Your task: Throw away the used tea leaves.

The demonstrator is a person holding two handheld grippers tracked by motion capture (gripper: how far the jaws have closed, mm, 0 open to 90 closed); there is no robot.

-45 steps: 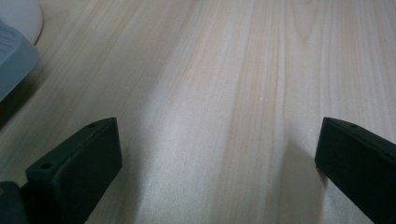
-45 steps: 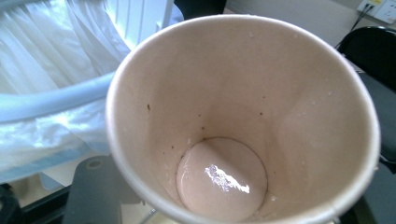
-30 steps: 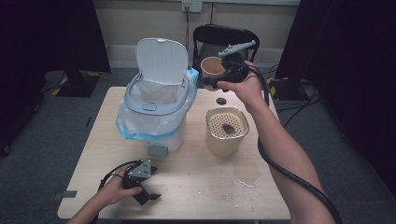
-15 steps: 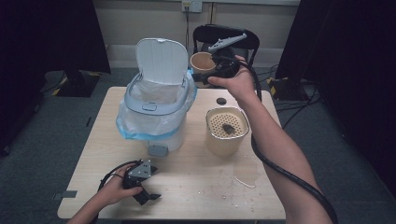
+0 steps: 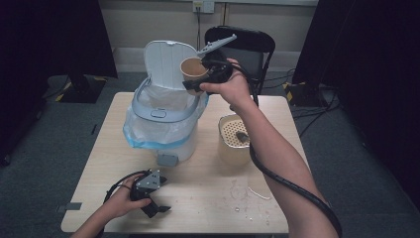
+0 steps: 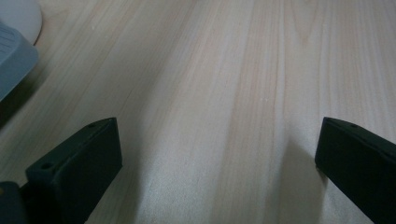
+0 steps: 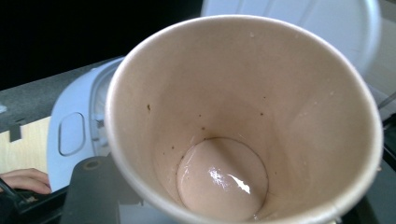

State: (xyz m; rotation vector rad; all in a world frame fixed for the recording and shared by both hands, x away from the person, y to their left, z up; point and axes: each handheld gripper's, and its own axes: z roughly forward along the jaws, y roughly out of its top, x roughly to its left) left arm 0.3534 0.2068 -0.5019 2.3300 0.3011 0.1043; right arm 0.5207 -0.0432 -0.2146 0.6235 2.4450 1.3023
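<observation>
My right gripper is shut on a brown paper cup, held in the air over the open bin. The cup is tilted toward the camera in the right gripper view; its inside is wet and stained, with a little liquid at the bottom. The white bin has a raised lid and a clear bag with a blue edge. My left gripper rests on the table near the front left, jaws wide open, with bare wood between them.
A beige perforated canister stands right of the bin, with a small dark object on its top. Spilled drops and crumbs lie on the table front right. A black chair stands behind the table.
My right gripper has carried the cup leftward from the back right of the table to above the bin's opening. The left gripper has stayed still.
</observation>
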